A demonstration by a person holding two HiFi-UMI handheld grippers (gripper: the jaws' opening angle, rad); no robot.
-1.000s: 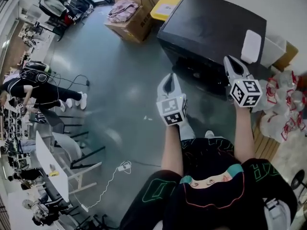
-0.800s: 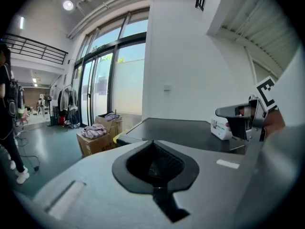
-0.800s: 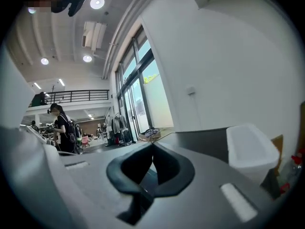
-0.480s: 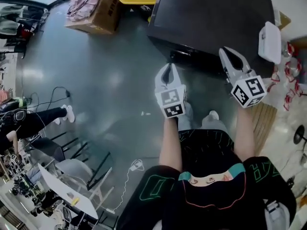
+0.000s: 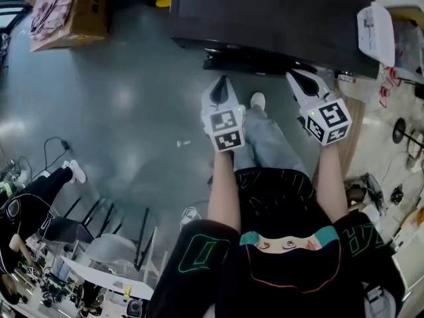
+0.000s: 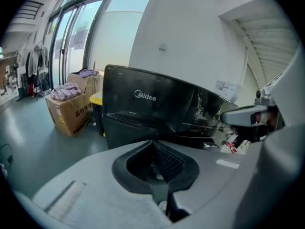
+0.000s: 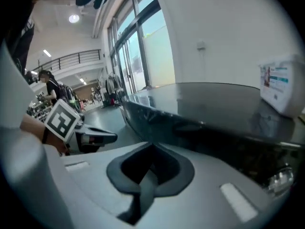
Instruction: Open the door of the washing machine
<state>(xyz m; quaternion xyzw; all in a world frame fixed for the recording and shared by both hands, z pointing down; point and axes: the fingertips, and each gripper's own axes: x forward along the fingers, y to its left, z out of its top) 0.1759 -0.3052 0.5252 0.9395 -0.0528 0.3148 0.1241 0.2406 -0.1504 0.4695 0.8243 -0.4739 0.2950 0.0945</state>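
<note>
The black washing machine (image 5: 278, 18) fills the top of the head view; only its lid and front edge show there. In the left gripper view its dark front (image 6: 147, 109) carries a white logo, and the door is hard to make out. My left gripper (image 5: 220, 83) is shut and empty, just short of the machine's front left. My right gripper (image 5: 296, 78) is also shut and empty, close under the front edge further right. The left gripper's own view shows its jaws (image 6: 153, 143) closed; the right gripper's jaws (image 7: 151, 148) are closed below the machine's top (image 7: 214, 109).
A white box (image 5: 375, 32) lies on the machine's right end. A cardboard box of clothes (image 5: 63, 8) and a yellow bin (image 6: 96, 99) stand to the left. The person's leg and shoe (image 5: 258, 101) are between the grippers. White bags (image 5: 397, 91) lie right.
The machine has drawn nearer and now spans the top of the head view. Both grippers have come down and forward to its front edge, still shut.
</note>
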